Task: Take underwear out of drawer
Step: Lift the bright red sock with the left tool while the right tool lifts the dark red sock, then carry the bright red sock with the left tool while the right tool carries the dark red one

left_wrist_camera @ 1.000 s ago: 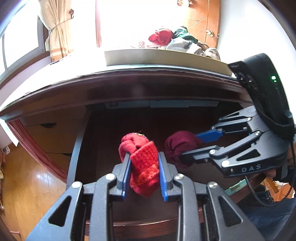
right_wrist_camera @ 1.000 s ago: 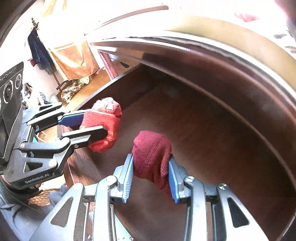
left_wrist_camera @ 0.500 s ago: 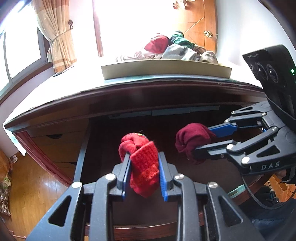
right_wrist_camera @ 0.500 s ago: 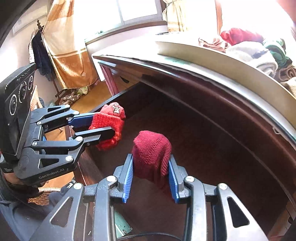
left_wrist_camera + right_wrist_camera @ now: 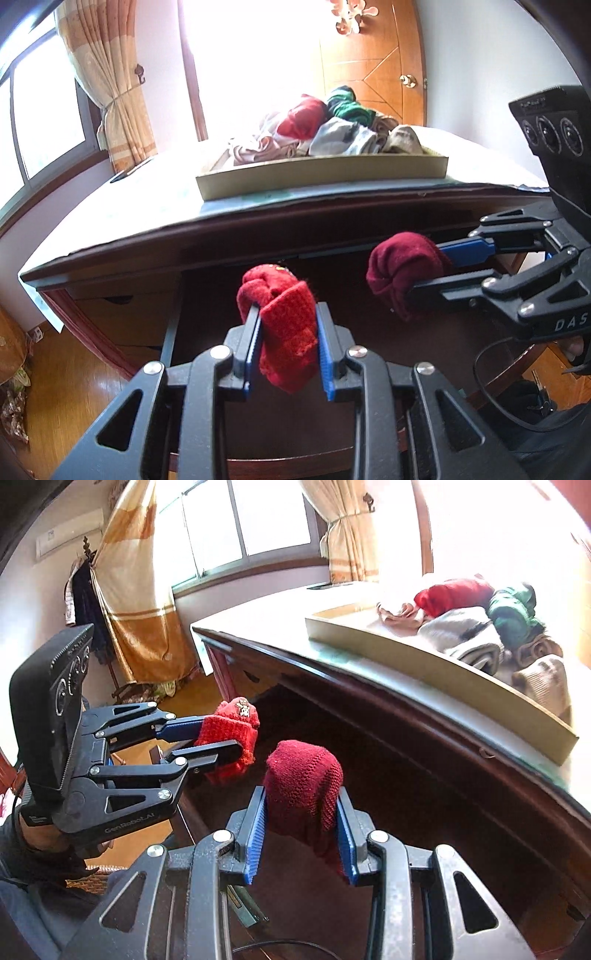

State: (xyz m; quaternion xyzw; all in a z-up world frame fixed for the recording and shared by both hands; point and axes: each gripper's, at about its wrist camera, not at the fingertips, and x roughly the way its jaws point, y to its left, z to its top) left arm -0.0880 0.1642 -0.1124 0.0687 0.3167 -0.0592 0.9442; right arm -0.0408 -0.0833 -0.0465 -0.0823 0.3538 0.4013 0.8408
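With the left gripper (image 5: 287, 343) clamped on a bright red bundle (image 5: 284, 325) and the right gripper (image 5: 301, 829) clamped on a dark red bundle (image 5: 303, 786), both above the open drawer (image 5: 406, 812), either loose knit could slip free or catch the desk edge (image 5: 258, 221) short of the tray (image 5: 325, 175).

both grippers, left gripper (image 5: 288, 345) and right gripper (image 5: 301, 827), clamped shut, side by side.

Two matching black tools are seen, the left tool (image 5: 221, 744) and the right tool (image 5: 424, 273). Each has open triangular linkage arms, silver screws and blue ribbed pads (image 5: 256, 834). White lettering is printed on the bodies. A black cable (image 5: 491, 398) loops below the right tool.
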